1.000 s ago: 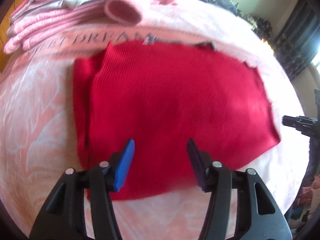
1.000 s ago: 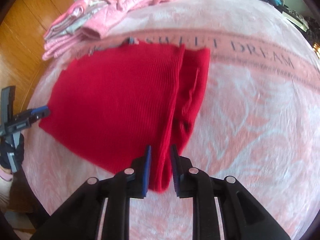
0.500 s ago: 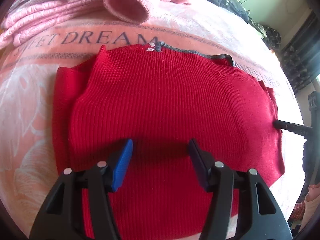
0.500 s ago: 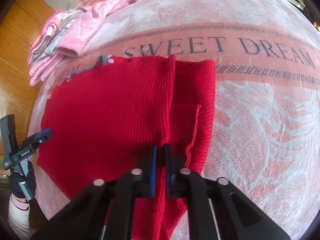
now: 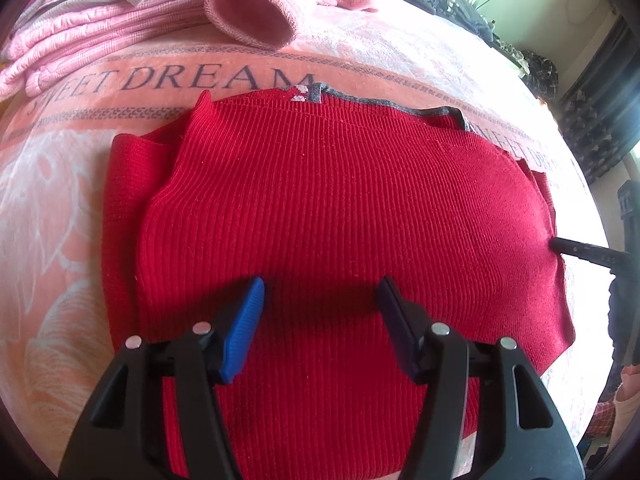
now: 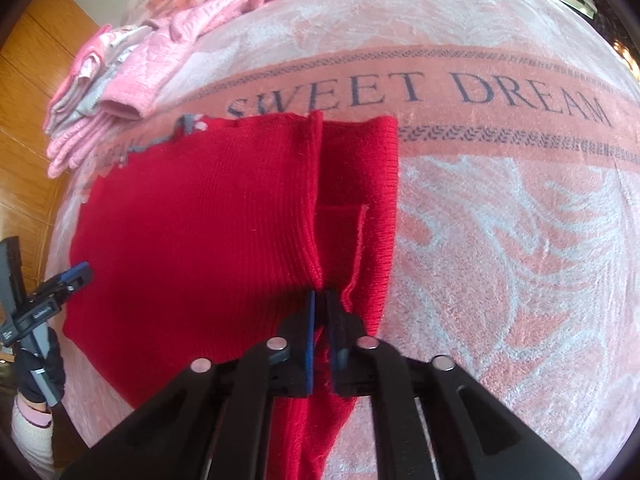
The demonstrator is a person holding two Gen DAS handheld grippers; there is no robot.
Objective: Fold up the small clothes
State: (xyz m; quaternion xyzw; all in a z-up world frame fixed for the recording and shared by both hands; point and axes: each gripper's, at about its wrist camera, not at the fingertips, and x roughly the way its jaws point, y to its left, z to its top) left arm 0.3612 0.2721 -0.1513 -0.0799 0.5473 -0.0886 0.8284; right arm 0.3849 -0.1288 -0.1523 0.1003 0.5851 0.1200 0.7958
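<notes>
**Red sweater part-folded, one side tucked, more folds to go**

Your red sweater (image 5: 340, 216) lies spread flat on the pink blanket (image 6: 500, 240) of the bed, just below the "SWEET DREAM" lettering (image 6: 420, 92). One side panel is already turned over onto the body; its doubled edge runs down from the lettering toward your right gripper (image 6: 320, 312). That gripper's jaws are nearly together, clamped on this folded edge of the sweater. Your left gripper (image 5: 320, 300) hovers over the hem end of the sweater with its jaws wide apart and nothing between them; whether its tips touch the knit cannot be told.

As a judgement, you are roughly midway on this garment: the grey collar (image 5: 392, 104) end near the lettering is still exposed, the opposite side looks unfolded, and the final fold in half remains. Beyond the lettering, a pile of pink clothes (image 5: 100, 40) sits stacked; whether those are finished or waiting is unclear.
</notes>
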